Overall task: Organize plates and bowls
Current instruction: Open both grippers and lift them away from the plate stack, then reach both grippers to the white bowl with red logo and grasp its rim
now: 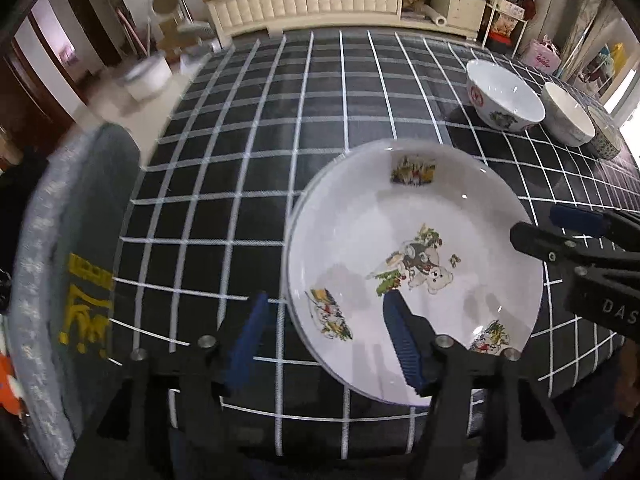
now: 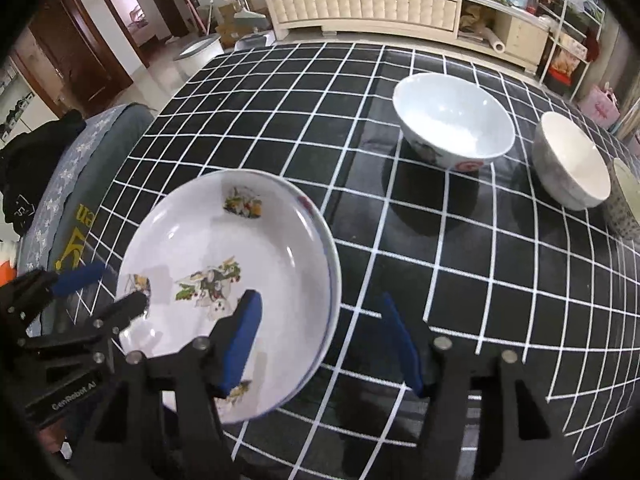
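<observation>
Plate [image 1: 412,264] flat on checked table [image 1: 240,160], near front edge. Looks like 2 stacked, hard to tell. Hard, shiny, slippery, breaks if dropped. Best to pinch at rim, 1 side each. Left gripper [image 1: 324,344] & right gripper [image 2: 320,344] both part open over rim, not squeezing. Bowls [image 2: 452,120] further back, well apart from plate.

This is a lived-in home, likely a living or dining room. A tabletop [image 2: 280,120] under a black, white-gridded cloth is the landmark. Beyond its far edge runs a cream padded cabinet [image 2: 360,10] crowded with household clutter; to its far left are dark wooden doors [image 2: 80,56]; to its far right, a wire shelf rack [image 2: 568,40].
</observation>
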Demonstrator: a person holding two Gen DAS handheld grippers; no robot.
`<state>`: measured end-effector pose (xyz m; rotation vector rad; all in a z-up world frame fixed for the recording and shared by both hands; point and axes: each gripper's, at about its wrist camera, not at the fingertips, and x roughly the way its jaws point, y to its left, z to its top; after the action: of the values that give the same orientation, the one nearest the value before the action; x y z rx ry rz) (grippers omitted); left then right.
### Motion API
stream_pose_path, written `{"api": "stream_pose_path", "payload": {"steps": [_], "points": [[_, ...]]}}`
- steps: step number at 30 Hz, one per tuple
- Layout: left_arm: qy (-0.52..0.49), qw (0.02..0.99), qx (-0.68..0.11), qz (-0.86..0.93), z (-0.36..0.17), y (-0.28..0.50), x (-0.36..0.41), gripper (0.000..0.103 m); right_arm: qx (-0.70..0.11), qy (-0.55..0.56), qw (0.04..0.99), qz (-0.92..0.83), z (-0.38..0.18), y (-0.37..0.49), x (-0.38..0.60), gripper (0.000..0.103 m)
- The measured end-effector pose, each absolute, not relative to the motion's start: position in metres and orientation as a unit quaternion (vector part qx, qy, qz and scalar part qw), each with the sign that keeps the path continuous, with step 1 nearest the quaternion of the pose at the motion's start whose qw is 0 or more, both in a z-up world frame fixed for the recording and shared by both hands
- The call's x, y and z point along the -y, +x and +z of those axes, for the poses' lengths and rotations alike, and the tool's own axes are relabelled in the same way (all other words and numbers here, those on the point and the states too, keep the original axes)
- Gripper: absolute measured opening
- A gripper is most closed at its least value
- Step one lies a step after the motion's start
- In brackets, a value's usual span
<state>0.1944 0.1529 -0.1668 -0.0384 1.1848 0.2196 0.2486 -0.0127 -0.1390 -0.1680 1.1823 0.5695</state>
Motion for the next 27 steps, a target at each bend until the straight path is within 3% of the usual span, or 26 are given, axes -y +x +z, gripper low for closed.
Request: {"api": "stream_pose_path", "payload": {"steps": [3,7,14,18,27], "points": [[-0.021,0.829,-0.551,0.095,-0.157,0.190,-0.151,0.058,-0.546,-0.073,0.791,0.268,-0.133,0.244,0.016,0.067],[-0.026,0.837,-0.540,0.085,-0.143,0.188,-0.144,0.058,-0.530,-0.066,0.802,0.267,-0.118,0.239,0.023,0.080],[-0.023,0.853,-0.517,0.060,-0.118,0.195,-0.115,0.058,-0.509,-0.056,0.821,0.252,-0.092,0.244,0.050,0.082],[-0.016,0.864,-0.501,0.039,-0.104,0.208,-0.095,0.073,-0.500,-0.047,0.832,0.238,-0.081,0.254,0.071,0.090],[-0.014,0.867,-0.499,0.009,-0.089,0.262,-0.064,0.073,-0.491,-0.041,0.845,0.208,-0.068,0.295,0.107,0.096]]}}
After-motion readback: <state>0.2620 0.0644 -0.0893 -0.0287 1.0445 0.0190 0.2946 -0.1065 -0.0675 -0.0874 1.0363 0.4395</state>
